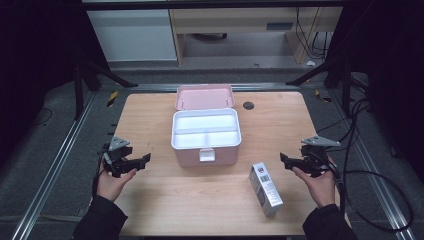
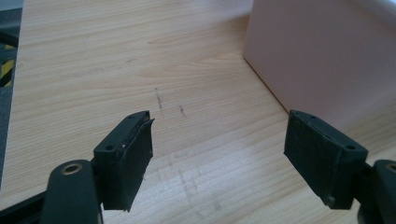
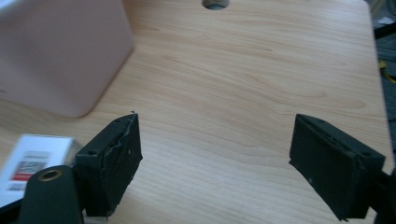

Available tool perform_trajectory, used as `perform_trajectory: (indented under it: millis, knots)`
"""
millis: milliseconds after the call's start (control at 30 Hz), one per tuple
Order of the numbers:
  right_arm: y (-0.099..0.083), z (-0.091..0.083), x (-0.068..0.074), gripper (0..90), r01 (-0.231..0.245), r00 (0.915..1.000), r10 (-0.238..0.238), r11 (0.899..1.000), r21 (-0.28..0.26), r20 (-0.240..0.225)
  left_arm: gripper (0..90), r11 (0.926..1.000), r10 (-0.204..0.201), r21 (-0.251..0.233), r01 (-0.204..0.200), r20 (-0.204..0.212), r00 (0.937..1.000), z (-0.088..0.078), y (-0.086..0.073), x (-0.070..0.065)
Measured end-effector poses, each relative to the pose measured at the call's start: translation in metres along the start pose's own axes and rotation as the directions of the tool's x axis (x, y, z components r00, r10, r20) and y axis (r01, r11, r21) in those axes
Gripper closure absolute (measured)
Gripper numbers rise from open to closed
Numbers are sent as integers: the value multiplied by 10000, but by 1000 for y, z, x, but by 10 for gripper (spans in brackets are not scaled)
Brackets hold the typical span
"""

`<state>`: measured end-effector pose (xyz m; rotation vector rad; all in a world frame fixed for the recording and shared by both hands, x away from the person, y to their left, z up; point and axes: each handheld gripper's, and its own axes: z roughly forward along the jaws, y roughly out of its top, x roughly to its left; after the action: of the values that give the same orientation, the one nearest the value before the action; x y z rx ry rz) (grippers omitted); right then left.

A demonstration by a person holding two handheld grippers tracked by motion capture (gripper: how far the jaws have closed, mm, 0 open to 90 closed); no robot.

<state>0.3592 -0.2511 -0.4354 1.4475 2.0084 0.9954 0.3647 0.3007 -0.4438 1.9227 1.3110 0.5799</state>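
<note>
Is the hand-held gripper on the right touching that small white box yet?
Apart. In the high view, bare wood lies between the right hand-held gripper and the white box; its jaws stand open with nothing between them.

— What sort of place is this?
— A lab recording rig: a wooden table (image 1: 210,200) fenced by black curtains (image 1: 35,75) and metal rails (image 1: 50,170).
— Anything else?
— Loose cables (image 1: 360,165) – and office furniture (image 1: 240,30) behind.

Bare desk (image 1: 150,210) lies open before my left hand-held gripper (image 1: 142,161), while the pink box (image 1: 205,137) mid-desk and the white carton (image 1: 266,189) block my right.
</note>
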Motion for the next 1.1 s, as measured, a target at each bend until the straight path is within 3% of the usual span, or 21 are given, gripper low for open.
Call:
perform_trajectory:
  millis: [233,333,467,567,733,967,1000,1100]
  knots:
    - [5,-11,11,182,157,9994,-161,9998,-128,-297,248,9999,98,88,-99,138,9999,-2,-3,-5]
    - [10,-18,22,202,264,9977,-271,9996,-117,-624,257,9999,44,113,-46,139,9999,-2,-3,-6]
    - [13,-23,34,222,571,9953,-580,9983,-137,-771,258,9989,350,310,-356,200,9992,-2,-2,-11]
    - [15,-27,42,247,696,9917,-704,9975,-107,-1078,257,9986,362,378,-372,286,9989,-1,-2,-13]
    - [16,-26,57,252,1031,9828,-969,9942,317,-1573,253,9980,409,472,-422,290,9987,0,-1,-16]
    - [11,-19,69,269,1299,9765,-1143,9886,756,-1830,248,9963,662,525,-678,319,9973,0,0,-20]
    - [7,-14,74,272,1431,9735,-1209,9842,1047,-1940,248,9960,695,543,-712,328,9970,0,0,-20]
    - [5,-10,77,281,1558,9711,-1284,9796,1267,-2011,248,9948,775,644,-794,321,9965,1,-1,-21]
